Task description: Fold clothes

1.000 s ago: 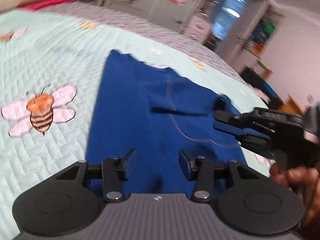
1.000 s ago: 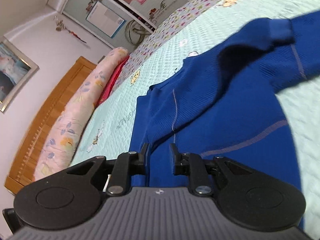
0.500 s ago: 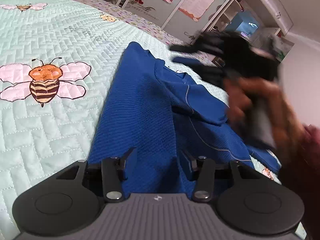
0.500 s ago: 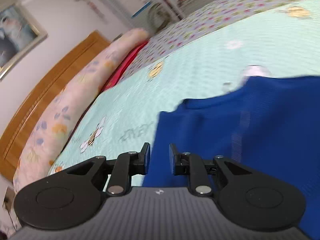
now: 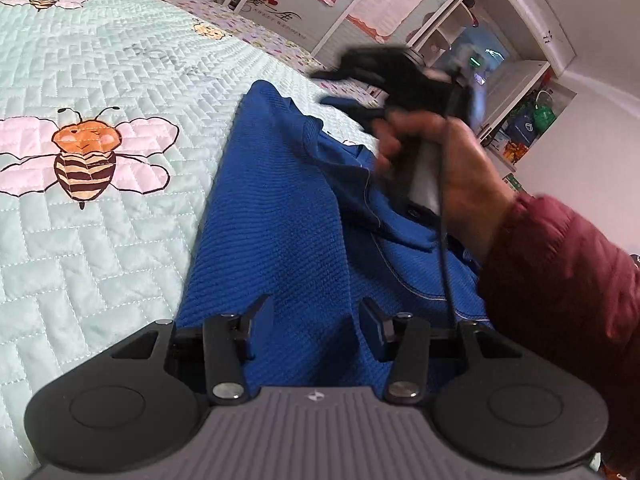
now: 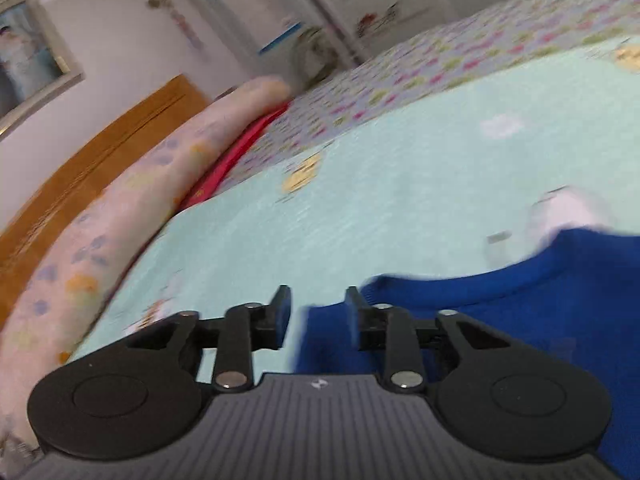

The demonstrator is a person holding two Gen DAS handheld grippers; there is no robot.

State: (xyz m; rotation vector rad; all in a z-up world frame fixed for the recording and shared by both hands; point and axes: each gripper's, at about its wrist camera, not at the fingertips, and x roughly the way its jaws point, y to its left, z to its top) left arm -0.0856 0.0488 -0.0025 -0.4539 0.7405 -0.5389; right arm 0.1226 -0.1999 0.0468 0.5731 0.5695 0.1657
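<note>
Lying flat, ribbed blue knit sweater [image 5: 280,232] covers quilted mint bedspread [image 5: 100,248].

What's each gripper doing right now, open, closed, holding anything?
Left gripper: open, empty, over the blue knit sweater.
Right gripper: open, empty, at the sweater's edge.
</note>
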